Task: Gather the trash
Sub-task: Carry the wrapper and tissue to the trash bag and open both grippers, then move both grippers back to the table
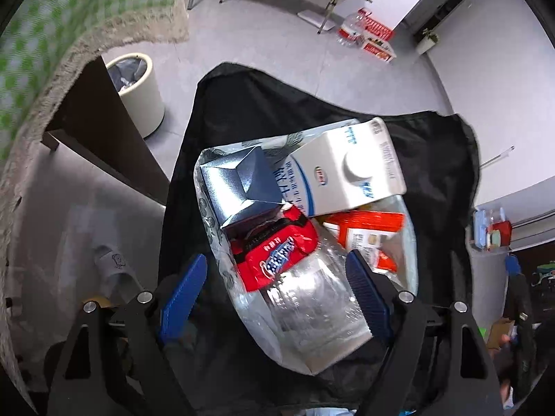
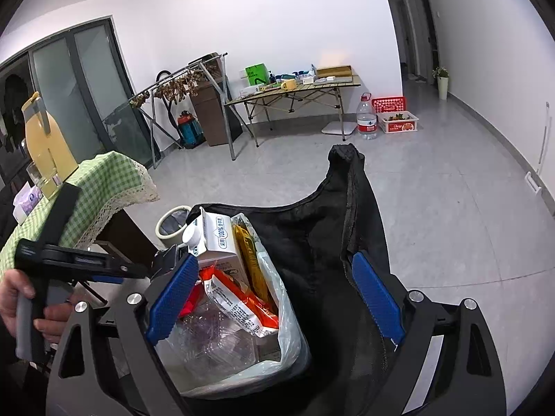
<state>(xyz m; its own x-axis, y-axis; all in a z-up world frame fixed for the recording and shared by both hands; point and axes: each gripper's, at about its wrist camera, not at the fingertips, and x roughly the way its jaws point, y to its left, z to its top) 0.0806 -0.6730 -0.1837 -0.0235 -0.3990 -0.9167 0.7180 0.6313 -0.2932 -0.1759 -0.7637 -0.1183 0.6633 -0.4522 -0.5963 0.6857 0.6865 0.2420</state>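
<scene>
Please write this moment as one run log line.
left gripper: open over trash bag | right gripper: open | milk carton: in bag

**Open gripper over a full trash bag**

The right gripper (image 2: 274,294) is hovering at the lower centre, its blue fingers (image 2: 171,300) spreading wide over a white bag (image 2: 291,339) sitting inside a black bag (image 2: 322,235). A milk carton (image 2: 218,242), orange wrapper (image 2: 239,305) and clear plastic (image 2: 215,343) are filling it. At lower left, a hand (image 2: 20,298) is gripping the left gripper (image 2: 166,260).
</scene>
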